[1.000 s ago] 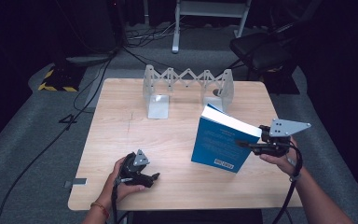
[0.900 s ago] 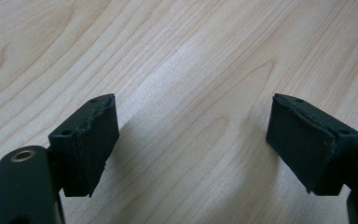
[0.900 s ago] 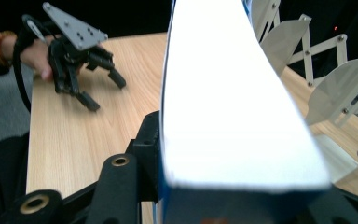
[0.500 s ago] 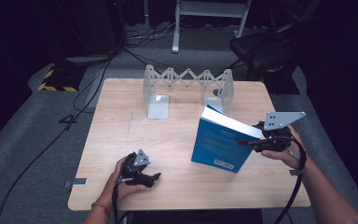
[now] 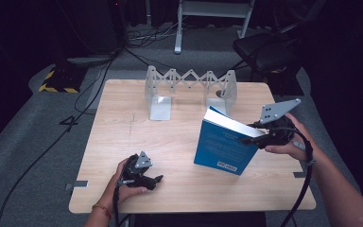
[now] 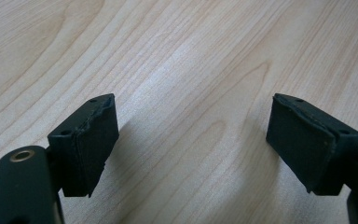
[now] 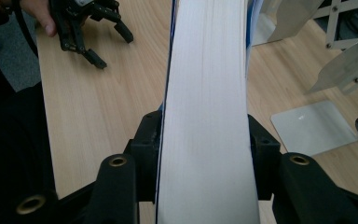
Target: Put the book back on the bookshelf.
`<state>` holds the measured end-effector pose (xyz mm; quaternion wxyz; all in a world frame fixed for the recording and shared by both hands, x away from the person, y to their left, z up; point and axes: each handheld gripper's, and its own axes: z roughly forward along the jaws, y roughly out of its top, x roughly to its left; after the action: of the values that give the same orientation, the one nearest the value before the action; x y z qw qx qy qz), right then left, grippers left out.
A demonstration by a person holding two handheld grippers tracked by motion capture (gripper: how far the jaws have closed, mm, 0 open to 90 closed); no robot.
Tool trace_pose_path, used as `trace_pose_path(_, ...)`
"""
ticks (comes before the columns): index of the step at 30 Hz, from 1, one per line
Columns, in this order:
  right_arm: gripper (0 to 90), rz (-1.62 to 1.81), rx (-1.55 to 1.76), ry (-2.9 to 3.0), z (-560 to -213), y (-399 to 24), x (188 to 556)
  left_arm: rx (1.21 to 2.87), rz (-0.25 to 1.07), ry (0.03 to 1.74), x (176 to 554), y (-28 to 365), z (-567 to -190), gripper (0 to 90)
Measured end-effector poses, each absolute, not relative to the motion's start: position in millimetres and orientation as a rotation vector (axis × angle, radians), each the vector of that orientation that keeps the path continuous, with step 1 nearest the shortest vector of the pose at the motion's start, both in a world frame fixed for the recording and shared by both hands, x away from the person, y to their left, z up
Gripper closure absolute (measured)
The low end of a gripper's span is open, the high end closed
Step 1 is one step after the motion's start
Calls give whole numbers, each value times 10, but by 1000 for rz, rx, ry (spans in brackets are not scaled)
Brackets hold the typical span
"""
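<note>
While the right gripper [image 5: 251, 137] clamps the fore-edge of a blue paperback book [image 5: 222, 146], the book stands tilted on its lower corner on the wooden surface [image 5: 170, 142], spine side toward the centre, just in front of the folding metal book rack [image 5: 189, 85]. In the right gripper view the black pads [image 7: 148, 140] press both covers, the white page block [image 7: 209, 116] between them. The left gripper [image 5: 155, 179] rests near the front-left edge of the surface, jaws spread wide with nothing between them.

Step in hand, as I judge it: raising the book upright for shelving. The next move calls for carrying it back toward the rack, squaring it between the end plates [image 5: 160, 108] and setting it down before letting go; the left gripper could steady it.
</note>
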<state>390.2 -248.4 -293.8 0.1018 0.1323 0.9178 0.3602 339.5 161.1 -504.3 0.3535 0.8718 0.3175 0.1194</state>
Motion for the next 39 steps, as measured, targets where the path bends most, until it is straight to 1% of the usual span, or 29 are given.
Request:
trace_pose_path(22, 569, 795, 386, 2966, -2881, -2196, 4180, 2260, 302, 804, 3403, 1610, -5043, 169)
trace_pose_path(25, 573, 806, 393, 2954, -2887, -2192, 4180, 2261, 303, 802, 3404, 1610, -5043, 169)
trace_pose_path(28, 596, 845, 410, 2907, -2903, -2224, 4154, 2262, 306, 800, 3405, 1611, -5042, 169)
trace_pose_path(39, 609, 916, 436, 2831, -2930, -2262, 4045, 2269, 290, 781, 3405, 1593, -5042, 165)
